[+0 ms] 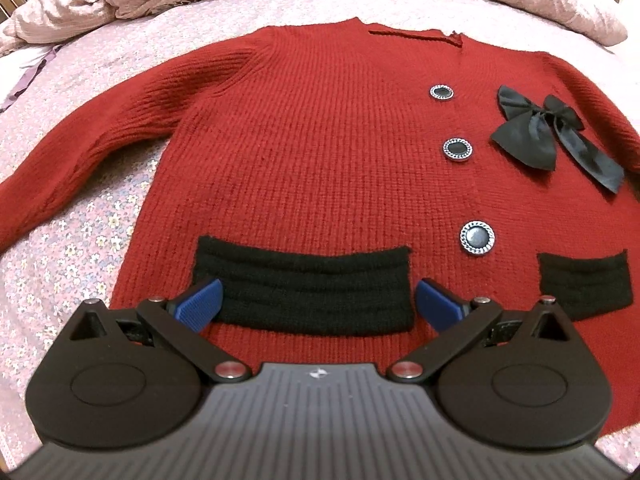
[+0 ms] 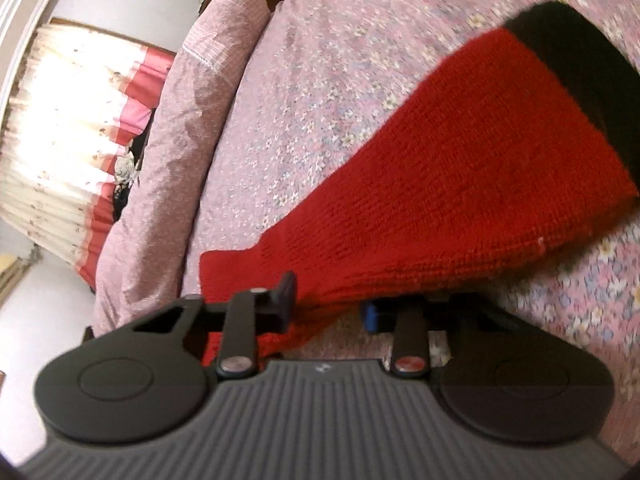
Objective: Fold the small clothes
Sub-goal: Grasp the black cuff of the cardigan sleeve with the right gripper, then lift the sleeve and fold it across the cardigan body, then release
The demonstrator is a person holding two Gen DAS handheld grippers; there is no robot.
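Right gripper (image 2: 332,308): jaws closed on red cardigan (image 1: 320,152) sleeve (image 2: 460,200). Left gripper (image 1: 318,300): jaws wide, empty, above hem pocket (image 1: 304,288). Cardigan flat on bed (image 1: 72,248); soft, limp, light knit; take by edges.

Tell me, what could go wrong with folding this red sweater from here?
The right gripper pinches only the edge of the red sleeve, so the knit might slip free as it is carried over. The black bow and raised buttons could bunch under the fold and leave it lumpy. The left gripper is open above the black pocket, so nothing pins the body down.
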